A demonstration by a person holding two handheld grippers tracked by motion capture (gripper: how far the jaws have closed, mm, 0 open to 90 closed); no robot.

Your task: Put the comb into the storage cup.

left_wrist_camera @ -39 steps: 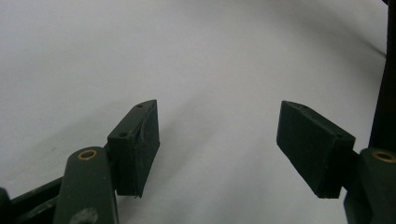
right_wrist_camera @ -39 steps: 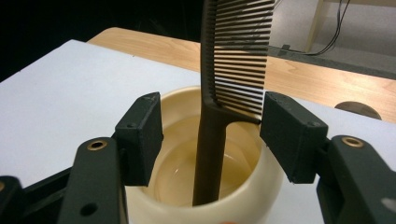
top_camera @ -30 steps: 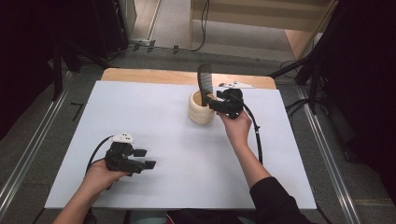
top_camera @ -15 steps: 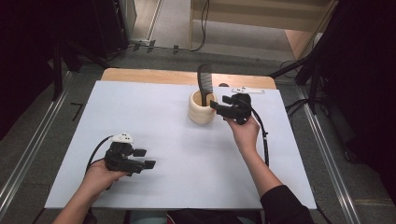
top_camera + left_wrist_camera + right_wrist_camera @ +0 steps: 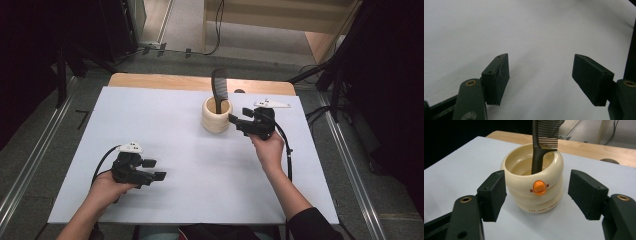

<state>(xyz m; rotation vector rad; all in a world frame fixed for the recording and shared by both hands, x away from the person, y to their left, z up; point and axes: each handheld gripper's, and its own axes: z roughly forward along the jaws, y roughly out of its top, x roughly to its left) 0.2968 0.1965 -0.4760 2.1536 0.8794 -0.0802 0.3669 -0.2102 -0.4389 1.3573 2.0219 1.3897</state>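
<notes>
My right tongs [image 5: 536, 195] have just been opening — the cream cup [image 5: 534, 192] with the comb [image 5: 544, 142] stands just past their tips, untouched. Next I back away. My left tongs [image 5: 540, 75] rest wide open, holding nothing.

This looks like a lab or test room — a counter [image 5: 165, 125] covered with a white sheet, metal rails [image 5: 30, 165] on the grey floor [image 5: 190, 30] at both sides, cables [image 5: 218, 25] and black stands [image 5: 340, 65] around it.
</notes>
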